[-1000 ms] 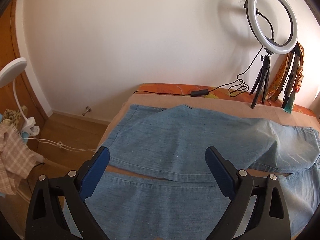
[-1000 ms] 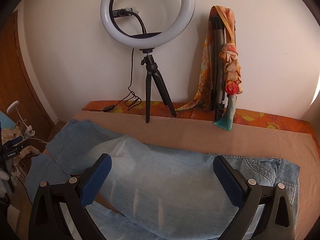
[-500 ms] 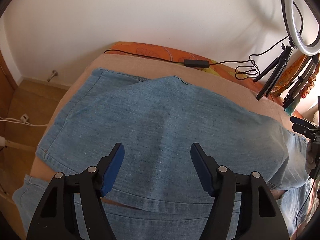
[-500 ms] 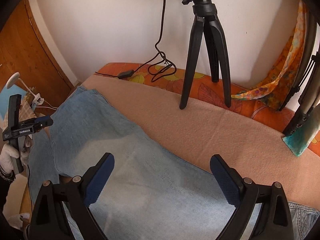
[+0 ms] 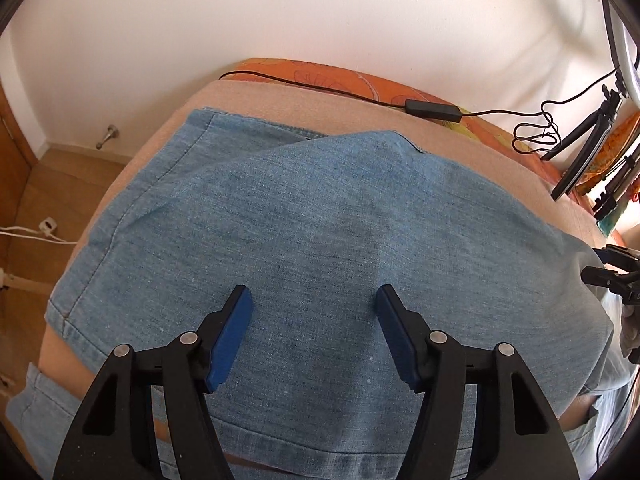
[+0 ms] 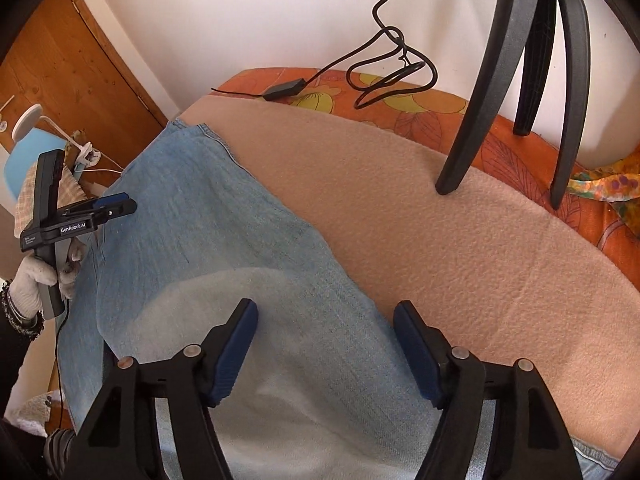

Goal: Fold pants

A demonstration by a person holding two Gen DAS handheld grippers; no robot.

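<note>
I'm closing both the left gripper (image 5: 312,306) and right gripper (image 6: 326,320) — nothing pinched yet — over soft, floppy light-blue denim pants (image 5: 320,216), aiming for a hem.

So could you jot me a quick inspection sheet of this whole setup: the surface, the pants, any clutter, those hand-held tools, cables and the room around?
Surface: beige blanket over an orange patterned cover.
Job's things: blue jeans spread flat, one leg folded across the other.
Clutter: black tripod standing on the blanket; colourful scarf beside it.
Grippers: left tool and right tool above the denim, both closing, nothing pinched.
Cables: black cable with inline switch along the far edge; white cord on the floor.
Surroundings: white wall, wooden floor.
</note>
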